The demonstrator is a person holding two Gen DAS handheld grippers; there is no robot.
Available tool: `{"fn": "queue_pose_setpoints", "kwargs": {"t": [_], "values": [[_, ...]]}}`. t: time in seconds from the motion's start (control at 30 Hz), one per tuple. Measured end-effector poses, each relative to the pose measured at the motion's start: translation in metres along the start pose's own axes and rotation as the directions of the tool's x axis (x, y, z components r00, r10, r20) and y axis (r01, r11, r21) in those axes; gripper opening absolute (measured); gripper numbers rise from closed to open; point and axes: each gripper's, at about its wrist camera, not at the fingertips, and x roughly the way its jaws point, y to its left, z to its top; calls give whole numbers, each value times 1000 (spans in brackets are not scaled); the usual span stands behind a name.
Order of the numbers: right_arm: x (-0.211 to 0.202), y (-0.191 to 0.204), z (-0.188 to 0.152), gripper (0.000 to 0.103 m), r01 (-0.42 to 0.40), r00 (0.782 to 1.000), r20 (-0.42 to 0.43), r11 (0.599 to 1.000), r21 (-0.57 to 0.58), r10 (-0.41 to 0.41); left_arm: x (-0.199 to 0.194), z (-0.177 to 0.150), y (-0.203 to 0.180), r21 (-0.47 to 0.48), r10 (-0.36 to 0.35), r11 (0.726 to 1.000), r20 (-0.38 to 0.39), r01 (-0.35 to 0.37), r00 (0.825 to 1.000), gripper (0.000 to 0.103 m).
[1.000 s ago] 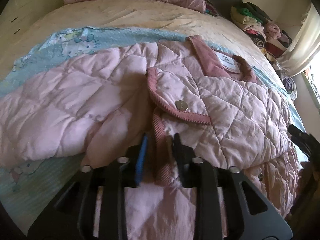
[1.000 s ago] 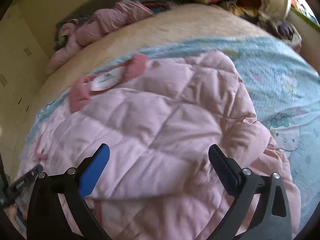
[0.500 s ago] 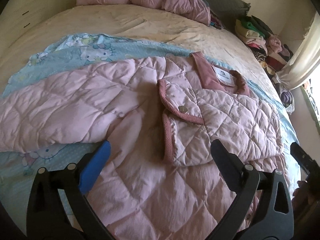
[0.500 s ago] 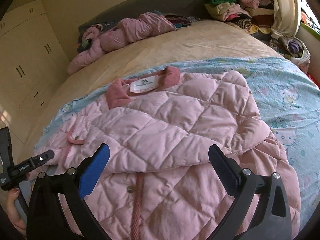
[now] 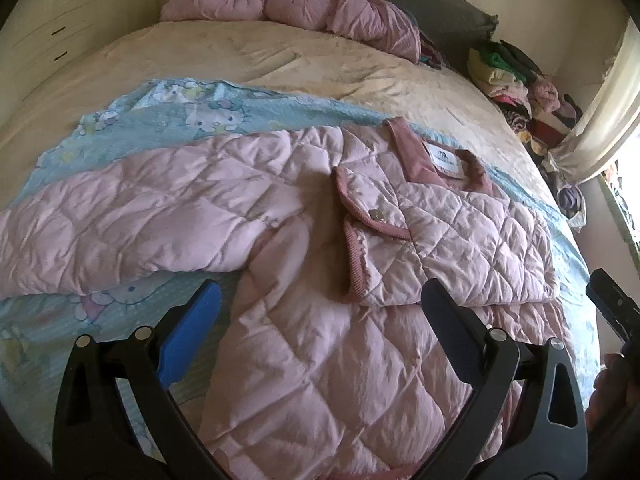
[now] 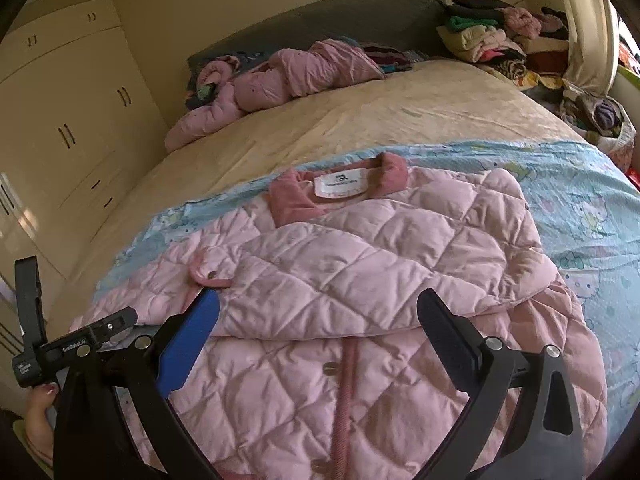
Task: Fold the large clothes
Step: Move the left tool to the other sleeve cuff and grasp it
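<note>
A pink quilted jacket point(image 5: 320, 352) lies front up on a blue cartoon-print sheet point(image 5: 168, 120). Its right sleeve point(image 5: 460, 248) is folded across the chest; the cuff point(image 5: 356, 240) with a snap button lies near the middle. The other sleeve point(image 5: 132, 216) stretches out to the left. My left gripper point(image 5: 320, 320) is open and empty above the jacket's lower body. My right gripper point(image 6: 320, 320) is open and empty above the jacket point(image 6: 340, 380), just below the folded sleeve point(image 6: 360, 280). The collar with its white label point(image 6: 340, 184) lies at the far end.
The cream bedspread point(image 6: 340, 120) covers the far half of the bed. A crumpled pink jacket point(image 6: 280, 76) lies by the dark headboard point(image 6: 320, 28). Stacked clothes point(image 6: 500, 44) sit at the far right beside a curtain. Wardrobe doors point(image 6: 60, 128) stand on the left.
My left gripper let go of the sleeve cuff, opened, and drew back and up. My right gripper also pulled back, so more of the jacket and bed shows.
</note>
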Motion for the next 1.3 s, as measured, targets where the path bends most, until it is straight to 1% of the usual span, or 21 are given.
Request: {"fn": "queue_pose_setpoints", "kwargs": {"t": [0.23,0.53,0.83,1.07,1.3], "values": [[-10,30,-3,99,-33,999,16,999,-29,33,-19,-3,21,-27,11,1000,23,-10,1000,93],[-17,69,-8,99,-76,997,22,995,-67,78,-37,-10,50,-57,31,998,33,-29,999,93],[-13,105,-15,99,-114,993,0,986,-118,115,-53,-16,85,-110,50,993,50,-44,998,93],[-6,132,-18,99,-147,989,-19,977,-154,146,-59,-22,112,-151,82,986,51,-73,995,93],[4,162,-24,99,-186,982,-55,961,-203,179,-63,-28,149,-226,111,969,52,-97,992,93]]}}
